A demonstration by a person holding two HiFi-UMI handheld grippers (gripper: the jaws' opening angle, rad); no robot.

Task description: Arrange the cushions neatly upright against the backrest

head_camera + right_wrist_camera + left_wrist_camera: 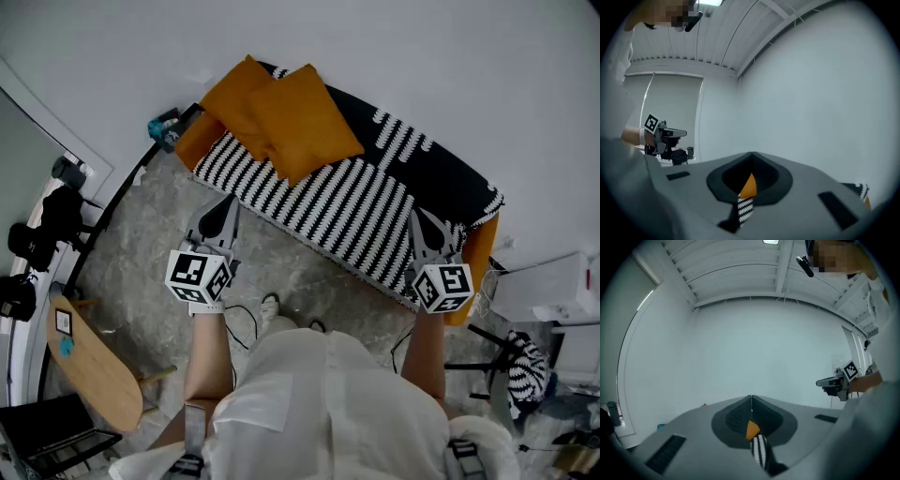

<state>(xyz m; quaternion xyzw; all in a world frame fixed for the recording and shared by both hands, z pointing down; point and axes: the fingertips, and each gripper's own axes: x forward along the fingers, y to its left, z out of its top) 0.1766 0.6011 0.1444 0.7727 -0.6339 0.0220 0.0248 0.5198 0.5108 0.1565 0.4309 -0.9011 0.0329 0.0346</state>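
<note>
Two orange cushions lie overlapping at the left end of the sofa [356, 206], which has a black-and-white striped cover. The larger cushion [305, 122] rests partly on the smaller one [234, 103]; both tilt back toward the backrest. My left gripper [228, 202] hangs in front of the sofa's left part, shut and holding nothing. In front of the right end my right gripper [417, 217] is also shut and holds nothing. In the left gripper view the left gripper [751, 397] faces a bare wall with its jaws together. The right gripper view shows the right gripper [752, 153] likewise.
The sofa stands against a white wall, with orange arms [478, 253] showing at both ends. A wooden board [89, 361] and dark camera gear [42, 234] stand at the left. A white box [553, 286] and a striped bundle [525, 366] are at the right. Cables cross the grey floor [141, 253].
</note>
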